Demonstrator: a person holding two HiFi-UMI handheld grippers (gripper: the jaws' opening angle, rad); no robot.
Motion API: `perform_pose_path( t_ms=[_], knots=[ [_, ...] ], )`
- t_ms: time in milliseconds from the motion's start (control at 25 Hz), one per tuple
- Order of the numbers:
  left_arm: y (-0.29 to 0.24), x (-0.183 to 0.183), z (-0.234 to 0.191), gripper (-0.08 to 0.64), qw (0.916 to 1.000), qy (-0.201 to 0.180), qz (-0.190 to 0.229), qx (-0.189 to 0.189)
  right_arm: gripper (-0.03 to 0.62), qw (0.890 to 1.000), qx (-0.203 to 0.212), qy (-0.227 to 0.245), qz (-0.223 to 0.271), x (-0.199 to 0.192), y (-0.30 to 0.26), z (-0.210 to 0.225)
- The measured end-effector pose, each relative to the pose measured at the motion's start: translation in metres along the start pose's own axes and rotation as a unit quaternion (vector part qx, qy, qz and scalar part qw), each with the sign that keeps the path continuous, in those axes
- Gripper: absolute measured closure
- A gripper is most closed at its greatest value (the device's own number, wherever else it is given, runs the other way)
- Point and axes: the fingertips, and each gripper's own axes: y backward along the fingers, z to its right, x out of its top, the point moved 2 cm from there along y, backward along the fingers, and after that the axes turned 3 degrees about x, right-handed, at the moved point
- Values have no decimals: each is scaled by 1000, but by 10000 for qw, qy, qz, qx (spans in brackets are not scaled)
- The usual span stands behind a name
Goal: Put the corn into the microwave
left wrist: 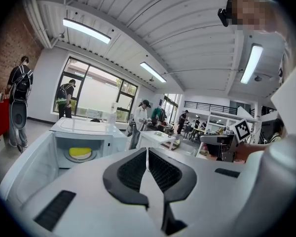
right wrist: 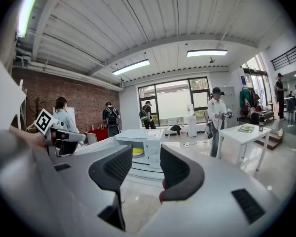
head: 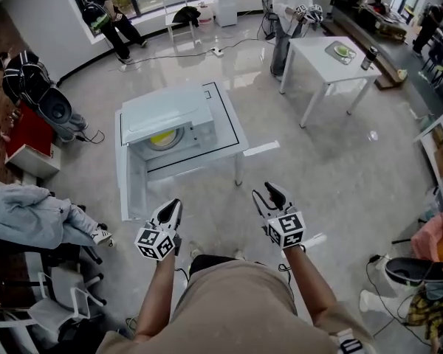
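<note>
The white microwave (head: 179, 108) stands on a low white table (head: 232, 140) ahead of me, its door (head: 131, 179) swung open to the left. Inside, on the turntable, lies the yellow corn (head: 163, 137), also visible as corn (left wrist: 80, 152) in the left gripper view and corn (right wrist: 137, 151) in the right gripper view. My left gripper (head: 174, 208) hovers short of the open door, its jaws shut with nothing between them. My right gripper (head: 269, 195) is level with it to the right, open and empty. Both point toward the microwave from some distance.
A taller white table (head: 328, 59) with a plate and a bottle stands at the back right, a person (head: 289, 9) beside it. At the left are a chair piled with clothes (head: 29, 214), a red cabinet (head: 28, 133) and other people. Cables lie on the floor.
</note>
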Motion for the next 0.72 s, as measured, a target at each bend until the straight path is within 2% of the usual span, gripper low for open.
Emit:
perform_pose_path(
  t_ms=[720],
  knots=[
    [-7, 6, 37, 557, 9994, -260, -35, -207, 416, 9992, -239, -301, 100, -12, 40, 26]
  ],
)
